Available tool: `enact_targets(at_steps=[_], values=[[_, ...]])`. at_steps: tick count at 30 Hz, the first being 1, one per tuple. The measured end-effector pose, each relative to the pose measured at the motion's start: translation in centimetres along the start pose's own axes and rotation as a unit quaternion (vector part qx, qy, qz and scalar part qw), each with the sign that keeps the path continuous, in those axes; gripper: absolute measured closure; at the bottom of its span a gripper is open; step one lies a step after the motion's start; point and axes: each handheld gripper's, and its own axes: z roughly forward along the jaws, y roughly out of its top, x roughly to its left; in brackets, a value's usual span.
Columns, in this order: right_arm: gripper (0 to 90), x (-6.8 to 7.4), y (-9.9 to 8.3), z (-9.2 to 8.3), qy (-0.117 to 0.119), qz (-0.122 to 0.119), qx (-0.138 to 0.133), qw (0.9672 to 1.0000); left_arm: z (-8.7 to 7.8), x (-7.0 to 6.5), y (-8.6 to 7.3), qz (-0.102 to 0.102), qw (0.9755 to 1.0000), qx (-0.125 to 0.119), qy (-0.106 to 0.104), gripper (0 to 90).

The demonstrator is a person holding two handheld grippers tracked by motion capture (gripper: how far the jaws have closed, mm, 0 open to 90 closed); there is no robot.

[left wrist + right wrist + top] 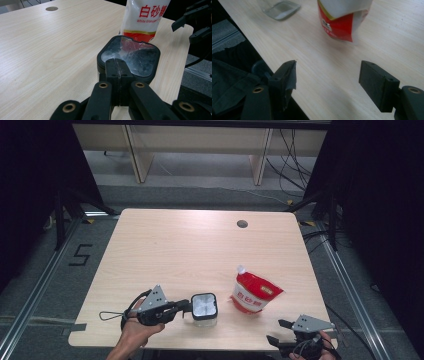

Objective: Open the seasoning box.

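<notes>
Near the front edge of the pale wooden table [165, 245], left of centre, a small clear square container with a black rim [204, 309] is seen standing upright, white inside when viewed from above. It is met from the left by the left gripper [187, 308], whose jaws are clenched together; in the left gripper view the pressed fingertips [116, 72] are seen at the container's near rim [130, 58], though whether a tab or the rim itself is pinched cannot be told. The left hand [137, 330] is wrapped around the gripper's body, with a cable loop trailing to the left.

Just to the right of the container, apart from it, a red and white pouch of white sugar with a spout [254, 292] is seen leaning on the table. In the right gripper view the pouch [342, 20] is seen beyond the jaws, well clear of them.

At the near right corner the right gripper [279, 331] is held with its jaws released and spread wide, nothing between them but bare tabletop; its fingers [378, 83] point towards the pouch.

A round cable hole [242, 224] is set into the table's far right part. Grey floor [60, 270] surrounds the table, with a mark like a "5" [80, 254] on the left, light wooden furniture legs [135, 155] at the far side, loose cables [295, 165] at the far right, and black curtains [30, 180] on both sides.
</notes>
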Motion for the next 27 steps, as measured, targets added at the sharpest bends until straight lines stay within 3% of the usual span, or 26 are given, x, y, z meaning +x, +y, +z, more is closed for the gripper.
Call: enact_targets(at_steps=[1, 6, 9, 12, 13, 17, 23, 24, 27], values=[[31.8, 0.1, 0.1, -0.1, -0.008, -0.005, 0.000, 1.0000, 0.1, 0.0, 0.0, 0.000, 1.0000, -0.005, -0.002, 89.1], [35.0, 0.7, 0.4, 0.1, 0.006, -0.027, -0.006, 0.9996, 0.0, 0.1, -0.1, -0.001, 1.0000, -0.006, -0.002, 89.0], [41.3, 1.0, 0.6, 0.0, 0.011, -0.037, -0.016, 0.9991, 0.0, 0.0, -0.2, -0.012, 0.9999, -0.008, 0.000, 89.1], [47.3, 1.3, 0.9, -0.2, 0.012, -0.047, -0.036, 0.9981, 0.0, 0.1, -0.3, -0.008, 0.9999, -0.011, -0.004, 89.0], [48.3, 1.5, 1.0, -0.2, 0.013, -0.042, -0.038, 0.9983, 0.0, 0.1, -0.3, -0.007, 0.9999, -0.012, -0.003, 89.0], [52.9, 1.8, 1.3, 0.1, 0.015, -0.062, -0.035, 0.9974, 0.0, 0.1, -0.4, -0.018, 0.9997, -0.013, -0.004, 89.0], [59.1, 2.3, 2.1, 0.5, 0.015, -0.065, -0.046, 0.9967, 0.0, 0.2, -0.4, -0.019, 0.9997, -0.014, -0.005, 89.0], [62.4, 2.4, 2.5, 0.8, 0.016, -0.078, -0.061, 0.9950, 0.0, 0.2, -0.4, -0.018, 0.9997, -0.014, -0.005, 89.0], [66.1, 2.7, 2.9, 0.9, 0.011, -0.097, -0.068, 0.9930, 0.0, 0.2, -0.4, -0.019, 0.9997, -0.015, -0.006, 89.0]])
